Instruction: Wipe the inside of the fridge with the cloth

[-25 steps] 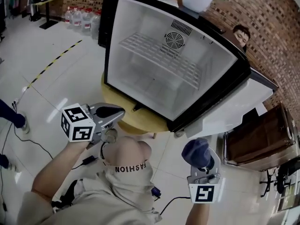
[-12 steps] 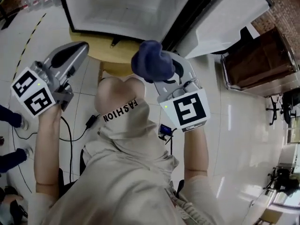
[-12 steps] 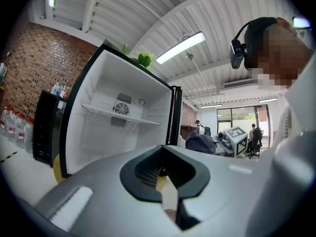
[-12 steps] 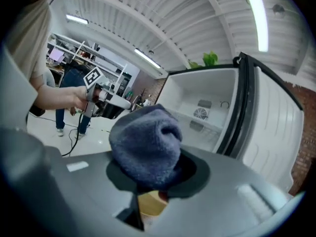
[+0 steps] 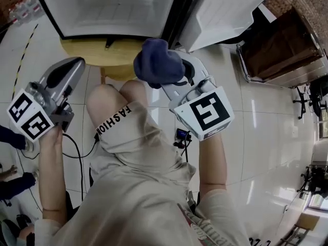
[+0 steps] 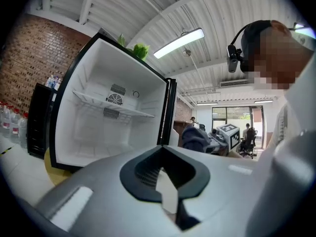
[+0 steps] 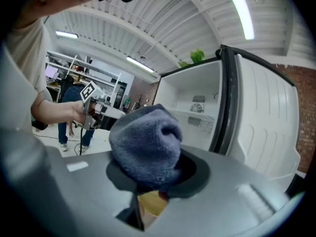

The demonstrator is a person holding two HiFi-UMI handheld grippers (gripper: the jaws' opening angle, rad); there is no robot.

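Blue-grey terry cloth (image 5: 158, 63) is bunched into a rounded wad and clamped between the jaws of the right gripper (image 7: 150, 196). Most of the wad bulges out beyond and above the jaw tips, and only its lower part sits in the notch between them. The cloth is outside the fridge (image 5: 113, 9), held in front of its open mouth near the hinge side. The left gripper (image 5: 77, 64) has its jaws closed together with nothing between them, and it is held well to the left of the cloth.

The head view shows only the lower edge of the cabinet and the round wooden table (image 5: 97, 53) under it, with both grippers above the person's knees. The left gripper view shows the whole white interior, with a wire shelf (image 6: 108, 107) and a fan grille (image 6: 114, 99) on the back wall, and the cloth-bearing gripper just right of the cabinet. The right gripper view alone shows the inner face of the open door (image 7: 261, 117), swung out to the right.
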